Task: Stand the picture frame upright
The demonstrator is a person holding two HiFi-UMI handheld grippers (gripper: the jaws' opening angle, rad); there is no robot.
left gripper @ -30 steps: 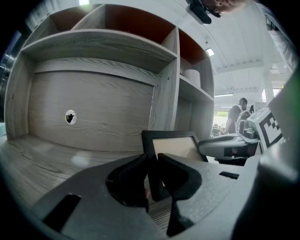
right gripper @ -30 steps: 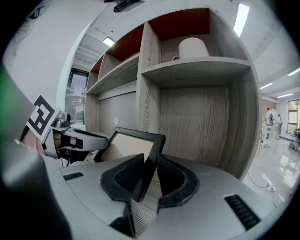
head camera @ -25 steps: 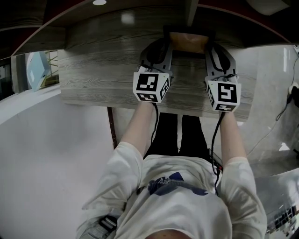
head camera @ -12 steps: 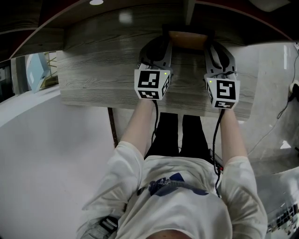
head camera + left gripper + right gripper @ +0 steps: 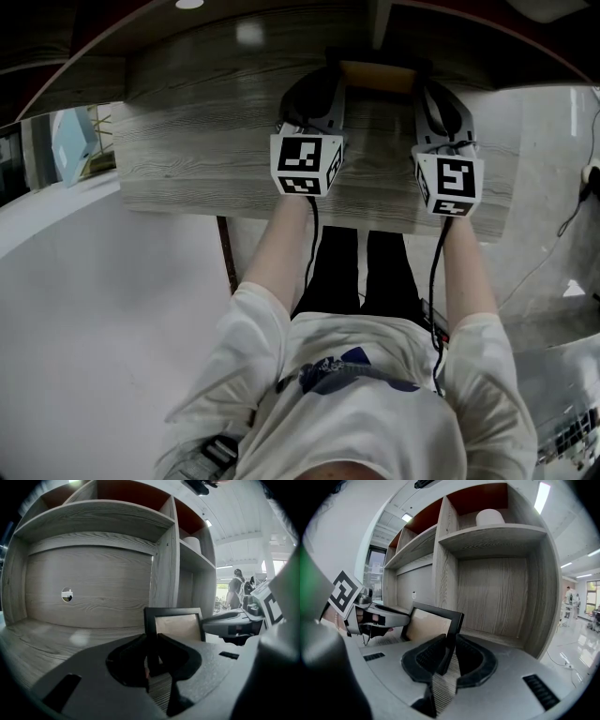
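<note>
I've got the black rectangular picture frame, with its matte tan panel, standing on the grey wood-grain shelf unit, in front of its upright divider. My left gripper pinches the frame's left bar. My right gripper, jaws just closed further, clamps the right bar.

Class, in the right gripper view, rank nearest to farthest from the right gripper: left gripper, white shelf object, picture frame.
1. picture frame: between the right gripper's jaws, which just closed further.
2. left gripper: left, holding the frame.
3. white object: top shelf.
</note>
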